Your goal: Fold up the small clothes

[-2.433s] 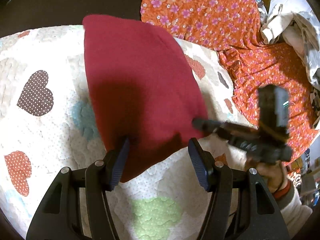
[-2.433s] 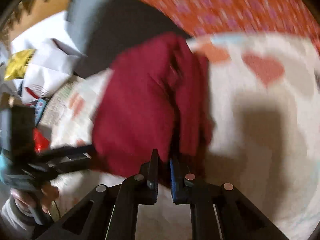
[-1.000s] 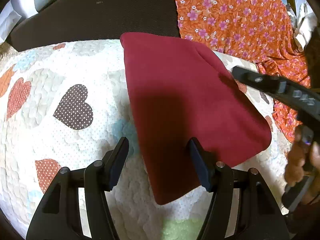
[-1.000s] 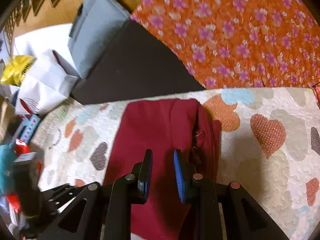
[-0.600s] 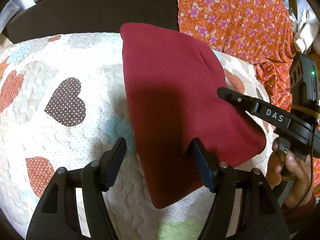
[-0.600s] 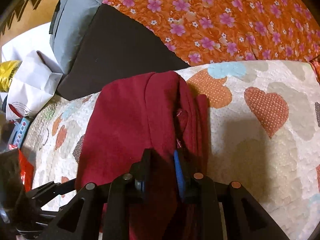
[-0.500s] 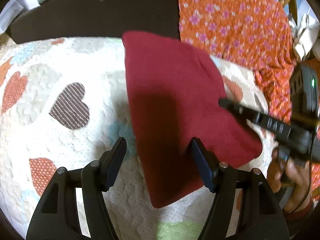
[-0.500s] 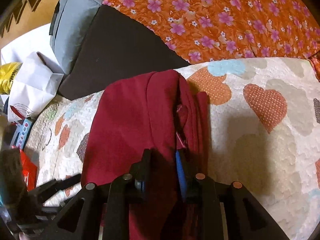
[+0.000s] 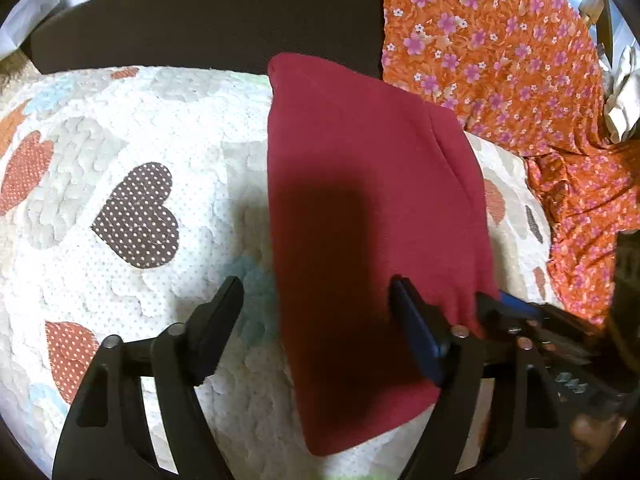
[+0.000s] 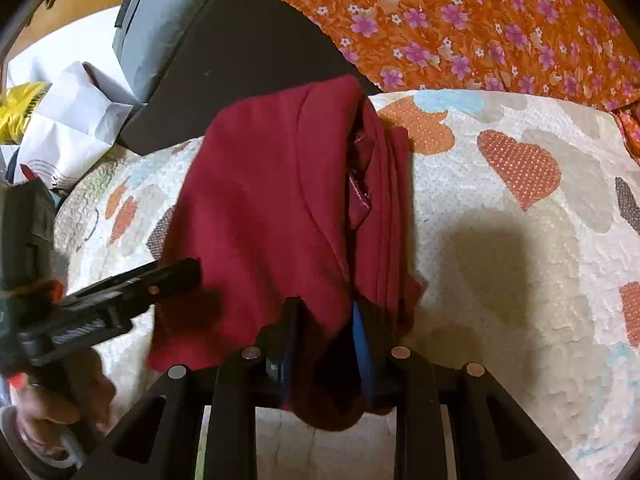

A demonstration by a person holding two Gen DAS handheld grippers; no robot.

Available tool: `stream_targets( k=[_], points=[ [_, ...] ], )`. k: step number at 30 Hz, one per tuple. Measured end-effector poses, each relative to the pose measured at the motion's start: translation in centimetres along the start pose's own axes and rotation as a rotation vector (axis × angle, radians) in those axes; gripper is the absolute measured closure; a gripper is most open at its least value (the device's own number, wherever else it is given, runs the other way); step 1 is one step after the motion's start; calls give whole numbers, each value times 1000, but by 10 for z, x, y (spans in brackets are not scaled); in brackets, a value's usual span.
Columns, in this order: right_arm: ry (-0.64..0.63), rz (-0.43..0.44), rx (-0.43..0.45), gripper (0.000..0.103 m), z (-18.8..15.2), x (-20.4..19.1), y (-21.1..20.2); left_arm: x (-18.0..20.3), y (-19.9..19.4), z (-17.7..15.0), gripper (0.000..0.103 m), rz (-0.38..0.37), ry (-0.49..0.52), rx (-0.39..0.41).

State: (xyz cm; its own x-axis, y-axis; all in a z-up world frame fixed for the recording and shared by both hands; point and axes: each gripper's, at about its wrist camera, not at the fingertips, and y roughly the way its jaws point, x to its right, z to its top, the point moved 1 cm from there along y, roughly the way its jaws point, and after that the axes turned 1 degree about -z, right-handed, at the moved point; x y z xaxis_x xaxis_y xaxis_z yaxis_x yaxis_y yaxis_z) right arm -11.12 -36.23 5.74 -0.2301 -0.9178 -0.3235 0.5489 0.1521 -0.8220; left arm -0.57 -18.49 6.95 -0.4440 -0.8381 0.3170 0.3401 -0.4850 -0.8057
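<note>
Garment (image 9: 360, 200) now lies folded mid-frame on quilt (image 9: 120, 280); left gripper (image 9: 316, 304) jaws opening, released; right gripper (image 10: 324, 320) has dropped, jaws pinching its near edge.

Folded dark red knit garment (image 9: 360, 208) lying flat on a white quilted bedspread with patchwork hearts (image 9: 132, 248), its far corner reaching a dark brown cushion (image 9: 208, 20). Orange cloth printed with pink flowers (image 9: 512, 72) lies at upper right, beyond the quilt. In the foreground, the black two-finger left gripper (image 9: 316, 300) has its jaws opening, set wide: the left finger stands over bare quilt beside a brown dotted heart patch (image 9: 138, 220), the blue-padded right finger over the garment's near part. At lower right, the black right gripper (image 9: 520, 312) meets the garment's right edge; a hand (image 9: 592, 436) is partly visible below it.
</note>
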Motion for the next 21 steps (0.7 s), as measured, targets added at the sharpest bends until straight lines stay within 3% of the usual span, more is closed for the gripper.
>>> stream_targets(
  k=[4,9,12,14,19,21],
  points=[
    [39,10,116,75,19,-1,-22,0,0,3,25,3,7,5],
    [23,-16,167,75,53,-13,-7,1,1,5,25,4,15,4],
    [40,-109,143,75,62,-10,18,2,2,5,25,3,26,5],
    [64,-86,116,75,61,-5,34,3,4,6,25,4,25,2],
    [67,-50,122,75,58,-1,22,2,2,6,25,-7,12,-1],
    [105,-4,125,66,55,4,12,-1,-1,8,25,-40,-16,-7]
  ],
)
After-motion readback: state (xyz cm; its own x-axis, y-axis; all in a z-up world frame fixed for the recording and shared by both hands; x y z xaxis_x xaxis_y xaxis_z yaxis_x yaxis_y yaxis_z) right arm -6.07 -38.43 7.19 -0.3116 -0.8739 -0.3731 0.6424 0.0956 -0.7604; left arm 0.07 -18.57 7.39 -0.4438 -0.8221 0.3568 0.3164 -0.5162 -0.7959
